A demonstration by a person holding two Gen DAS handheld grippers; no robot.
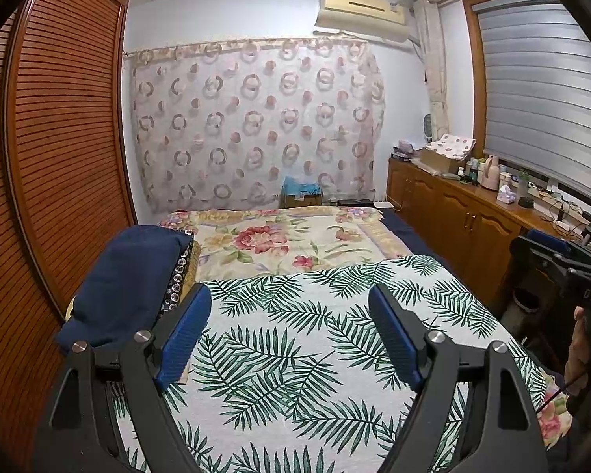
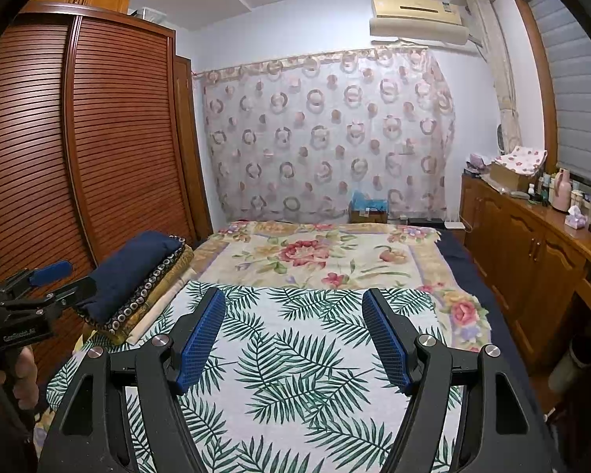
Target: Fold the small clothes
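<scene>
Both the left gripper (image 1: 289, 331) and right gripper (image 2: 293, 339) hang spread and empty over the leaf-print cloth (image 2: 295, 354) – a careless reach for the folded stack (image 2: 138, 280) beside the wardrobe could topple it.

The left gripper (image 1: 291, 327) hovers above the leaf-print cloth (image 1: 295, 354), its blue-padded jaws spread wide with nothing between them. The right gripper (image 2: 293, 329) hangs over the same cloth, jaws likewise apart and empty. A hand (image 2: 17, 370) grasps the left gripper's handle; another hand (image 1: 583, 351) grips the right's.
</scene>
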